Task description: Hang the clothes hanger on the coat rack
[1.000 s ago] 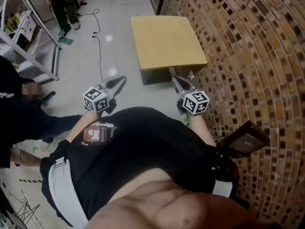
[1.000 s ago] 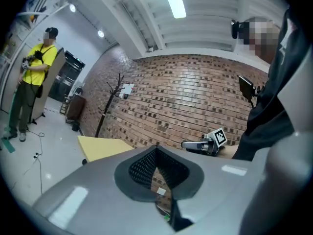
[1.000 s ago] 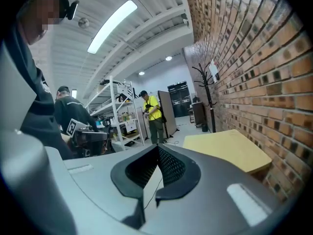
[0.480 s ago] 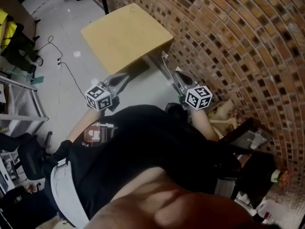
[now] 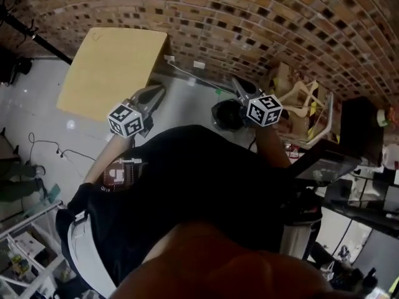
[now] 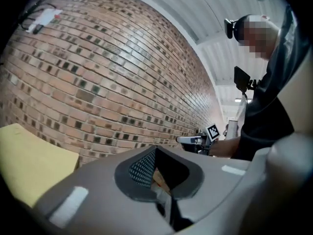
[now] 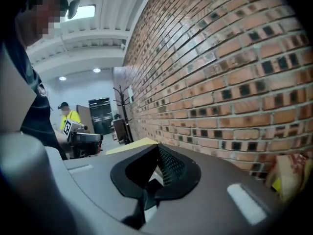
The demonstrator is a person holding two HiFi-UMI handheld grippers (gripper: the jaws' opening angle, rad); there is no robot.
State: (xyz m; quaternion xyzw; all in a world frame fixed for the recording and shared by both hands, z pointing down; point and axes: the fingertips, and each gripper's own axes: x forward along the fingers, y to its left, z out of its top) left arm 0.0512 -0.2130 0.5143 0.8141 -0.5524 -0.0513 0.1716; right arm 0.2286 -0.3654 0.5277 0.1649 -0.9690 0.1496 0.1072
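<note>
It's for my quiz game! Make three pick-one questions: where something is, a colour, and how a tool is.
1. Which tool is nearer the table? A right B left C both the same
2. What colour is the table top? A blue B green C yellow
3. The right tool is: A shut and empty B gripping a hanger C wide open

Answers:
1 B, in the head view the table lies beside the left tool.
2 C, its top looks yellow.
3 A, its jaws meet with nothing between them.

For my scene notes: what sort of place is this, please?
Probably an indoor workroom or lab rather than a home: a long brick wall, a plain wooden table on a pale glossy floor, and a coat rack.
</note>
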